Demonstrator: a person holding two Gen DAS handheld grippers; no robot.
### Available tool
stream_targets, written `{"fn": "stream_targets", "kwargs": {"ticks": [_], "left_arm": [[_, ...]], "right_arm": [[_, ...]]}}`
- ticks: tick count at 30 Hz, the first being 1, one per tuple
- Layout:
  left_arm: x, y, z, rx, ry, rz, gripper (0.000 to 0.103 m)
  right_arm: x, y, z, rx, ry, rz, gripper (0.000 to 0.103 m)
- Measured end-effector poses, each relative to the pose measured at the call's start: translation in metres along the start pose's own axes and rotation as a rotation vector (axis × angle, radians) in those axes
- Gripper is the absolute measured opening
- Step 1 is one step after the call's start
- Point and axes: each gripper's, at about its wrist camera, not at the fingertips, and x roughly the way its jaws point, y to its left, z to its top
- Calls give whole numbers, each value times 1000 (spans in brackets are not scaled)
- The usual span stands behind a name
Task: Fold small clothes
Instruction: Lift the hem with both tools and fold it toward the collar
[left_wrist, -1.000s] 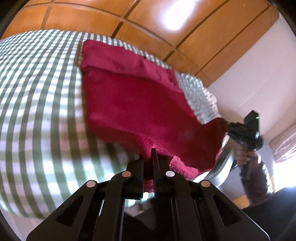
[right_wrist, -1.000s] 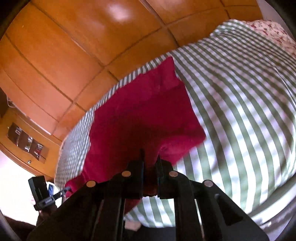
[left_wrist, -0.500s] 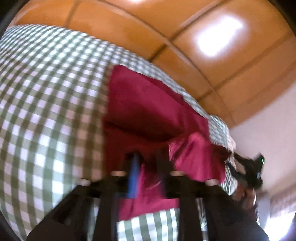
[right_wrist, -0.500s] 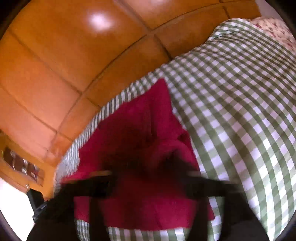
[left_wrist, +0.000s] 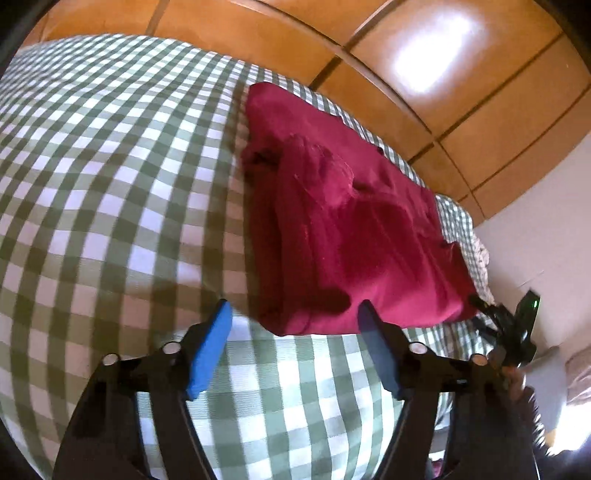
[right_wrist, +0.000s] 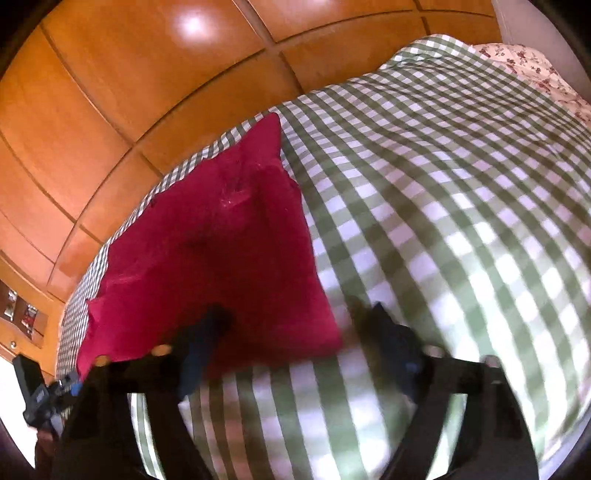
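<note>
Red garment lies folded on the checked bedspread, along its edge beside the wooden wardrobe. Left gripper and right gripper both released, holding nothing.

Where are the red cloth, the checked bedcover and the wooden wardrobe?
Red cloth (left_wrist: 351, 236): left wrist view, middle of its folded top.
Checked bedcover (right_wrist: 461, 221): right wrist view, bare part.
Wooden wardrobe (right_wrist: 129, 92): right wrist view, door panel.

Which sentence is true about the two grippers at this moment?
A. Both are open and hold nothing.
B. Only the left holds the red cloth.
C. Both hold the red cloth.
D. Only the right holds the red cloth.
A: the left gripper and the right gripper both show spread fingers, and the red cloth lies free on the checked bedcover.
</note>
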Motion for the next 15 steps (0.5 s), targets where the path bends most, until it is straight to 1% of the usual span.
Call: {"fn": "stream_targets", "kwargs": {"ticks": [1, 2, 3, 4, 6, 10, 13, 15], "left_arm": [[4, -3, 0, 16, 7, 6, 41], [8, -6, 1, 31, 22, 25, 34], [12, -6, 2, 38, 29, 51, 23], [13, -5, 2, 38, 30, 45, 18], [7, -6, 1, 40, 21, 30, 15], [-17, -6, -13, 81, 26, 8, 14], [-37, -1, -39, 85, 58, -22, 14], [-49, 2, -59, 75, 89, -54, 14]], "right_arm": [[8, 2, 2, 0, 18, -33, 37], [9, 3, 4, 5, 17, -35, 30], [9, 0, 5, 14, 18, -27, 25], [7, 0, 5, 25, 20, -18, 21], [-9, 2, 1, 15, 4, 4, 16], [-44, 5, -21, -40, 13, 37, 16], [-63, 1, -43, -55, 41, 40, 16], [-78, -8, -69, -49, 78, 37, 16]]}}
